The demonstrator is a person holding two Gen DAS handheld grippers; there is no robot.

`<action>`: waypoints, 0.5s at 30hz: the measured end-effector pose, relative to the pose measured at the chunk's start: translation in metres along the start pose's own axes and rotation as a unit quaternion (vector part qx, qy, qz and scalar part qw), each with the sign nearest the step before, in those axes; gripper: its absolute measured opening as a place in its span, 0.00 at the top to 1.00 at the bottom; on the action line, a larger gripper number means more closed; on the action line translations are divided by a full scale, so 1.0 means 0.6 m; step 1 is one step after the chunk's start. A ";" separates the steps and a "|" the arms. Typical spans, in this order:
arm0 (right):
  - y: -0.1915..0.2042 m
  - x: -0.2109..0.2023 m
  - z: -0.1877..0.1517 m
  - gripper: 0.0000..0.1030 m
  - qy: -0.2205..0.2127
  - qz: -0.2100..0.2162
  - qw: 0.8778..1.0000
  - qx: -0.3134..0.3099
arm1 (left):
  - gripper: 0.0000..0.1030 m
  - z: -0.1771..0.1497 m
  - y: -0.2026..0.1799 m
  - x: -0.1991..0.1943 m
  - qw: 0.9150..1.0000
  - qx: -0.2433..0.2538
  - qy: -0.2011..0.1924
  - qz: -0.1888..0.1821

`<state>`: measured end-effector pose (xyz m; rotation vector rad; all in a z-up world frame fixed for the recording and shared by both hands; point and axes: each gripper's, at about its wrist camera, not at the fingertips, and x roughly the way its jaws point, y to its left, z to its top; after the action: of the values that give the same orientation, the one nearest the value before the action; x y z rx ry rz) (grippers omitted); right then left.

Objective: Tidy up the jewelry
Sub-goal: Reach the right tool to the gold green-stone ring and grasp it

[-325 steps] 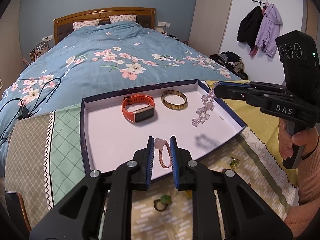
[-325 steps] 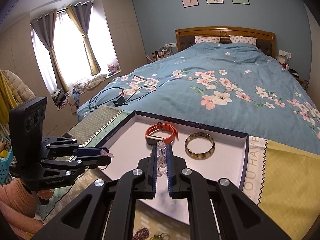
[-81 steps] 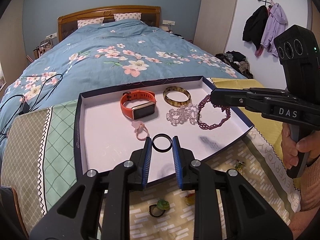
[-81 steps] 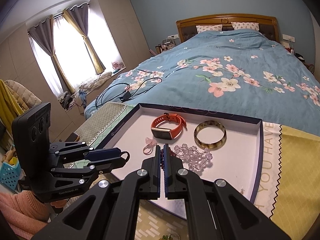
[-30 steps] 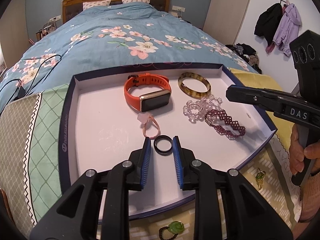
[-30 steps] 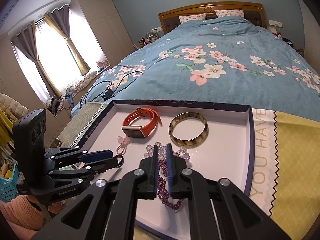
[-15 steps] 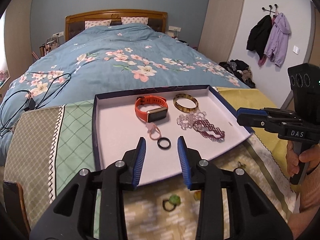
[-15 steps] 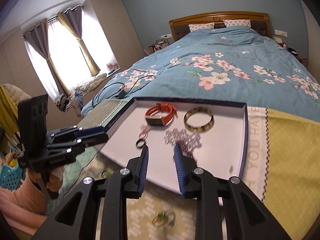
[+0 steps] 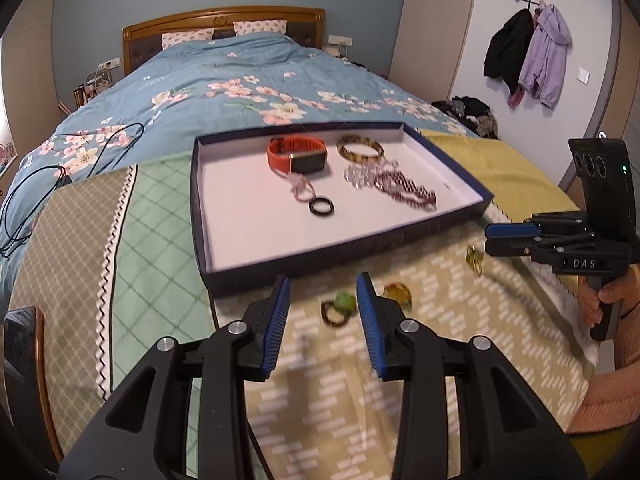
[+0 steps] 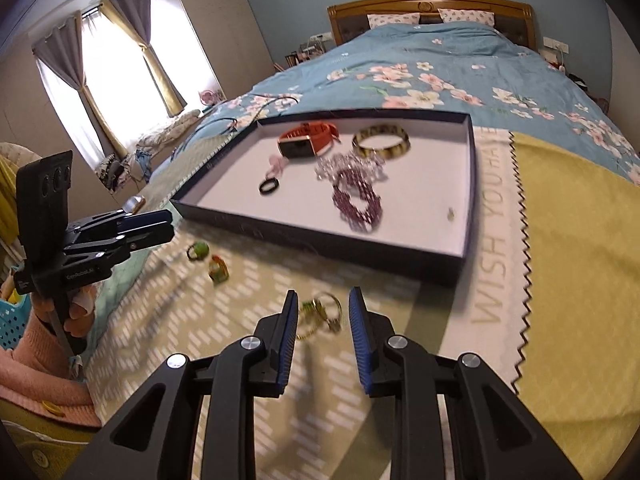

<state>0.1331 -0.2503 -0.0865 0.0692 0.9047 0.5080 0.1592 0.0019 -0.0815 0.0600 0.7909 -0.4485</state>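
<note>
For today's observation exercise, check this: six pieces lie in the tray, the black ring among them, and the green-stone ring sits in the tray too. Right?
Not quite. The green-stone ring lies on the cloth outside the tray, in front of its near wall, as the left wrist view shows. The black ring is in the tray, one of six pieces there.

The shallow navy cardboard tray (image 9: 352,248) has bare white floor along its left side. Its low wall fronts it; a green-stone ring (image 9: 338,307) and amber ring (image 9: 398,295) dot the patterned cloth (image 9: 440,320).

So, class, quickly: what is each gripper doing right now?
Left gripper: open, holding nothing.
Right gripper: open, holding nothing.
</note>
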 end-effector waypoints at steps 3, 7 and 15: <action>0.004 0.002 -0.009 0.76 0.007 -0.007 1.000 -0.007 | 0.67 -0.008 -0.005 0.005 1.000 0.010 0.009 0.002; 0.008 0.009 -0.014 0.76 0.014 -0.019 1.000 -0.018 | 0.67 -0.011 -0.014 0.017 1.000 0.021 0.021 0.000; 0.000 0.013 -0.013 0.89 0.014 -0.029 0.999 -0.013 | 0.67 -0.007 -0.023 0.041 0.999 0.030 0.040 0.004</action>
<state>0.1312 -0.2480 -0.0973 0.0133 0.9252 0.4678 0.1660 -0.0186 -0.1000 0.1370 0.8562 -0.4653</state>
